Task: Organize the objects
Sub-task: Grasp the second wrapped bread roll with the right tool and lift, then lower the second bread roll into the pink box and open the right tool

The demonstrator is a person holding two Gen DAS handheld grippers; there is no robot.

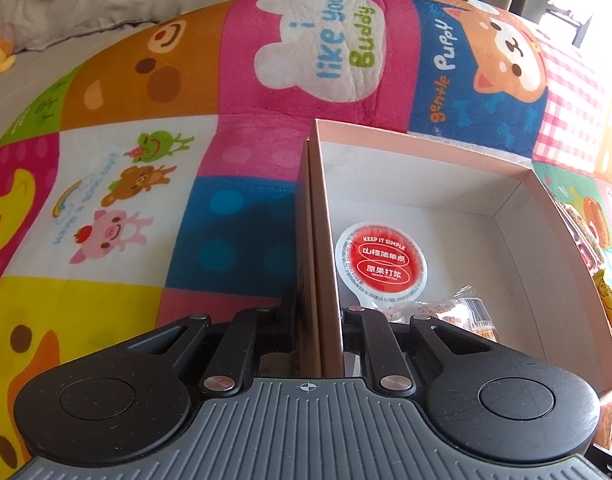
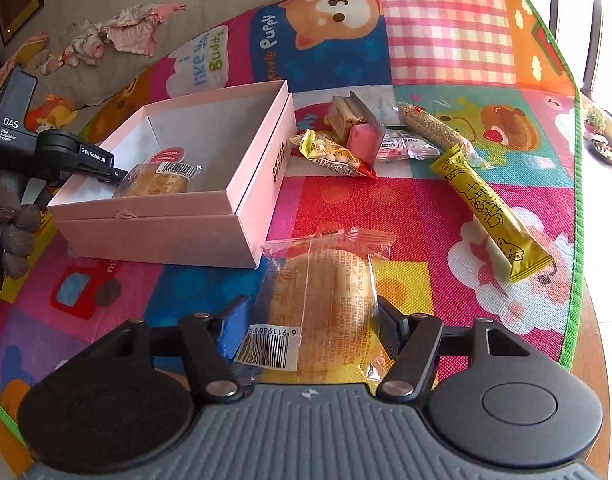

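Between my right hand-held gripper fingers lies one clear-wrapped bun, not yet pinched. At ten o'clock, one pink box holds two items: a wrapped cake and a red-lidded cup. My left hand-held gripper clamps its wall. Five snacks lie at one o'clock on the play mat.

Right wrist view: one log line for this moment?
left gripper: clamps pink box wall | right gripper: around wrapped bun on mat, outside box
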